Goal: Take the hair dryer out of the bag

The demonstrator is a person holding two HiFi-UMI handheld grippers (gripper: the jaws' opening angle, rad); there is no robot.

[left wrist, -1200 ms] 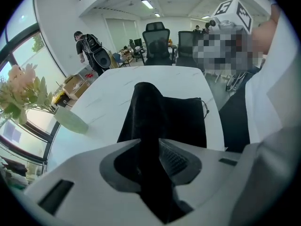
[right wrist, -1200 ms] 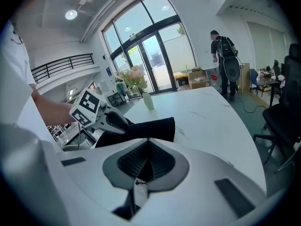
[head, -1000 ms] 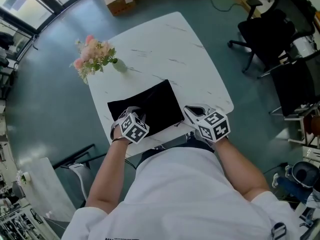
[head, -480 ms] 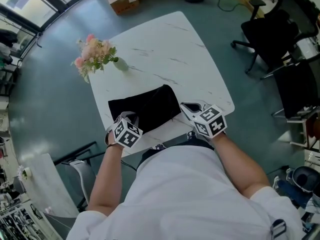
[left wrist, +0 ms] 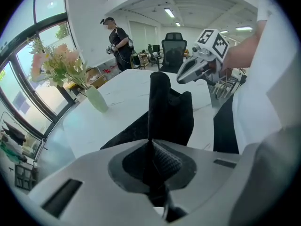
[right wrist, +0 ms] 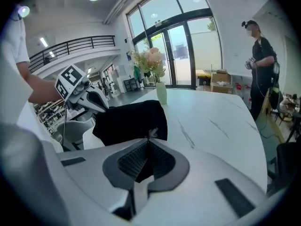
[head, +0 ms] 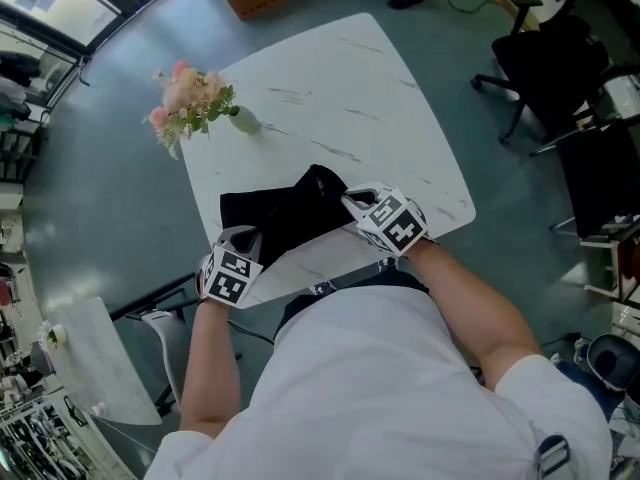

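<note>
From above we see the black bag (head: pixel 285 218) at the tabletop's (head: pixel 340 98) near edge. Only the gripper views show our left tongs (left wrist: pixel 151 145), just closing, and right tongs (right wrist: pixel 147 142) pinching its cloth. The hair dryer stays hidden.

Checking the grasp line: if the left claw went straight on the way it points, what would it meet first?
The black bag: the left claw, jaws having just been closing, pinches its fabric; the raised fold stands directly ahead.
</note>
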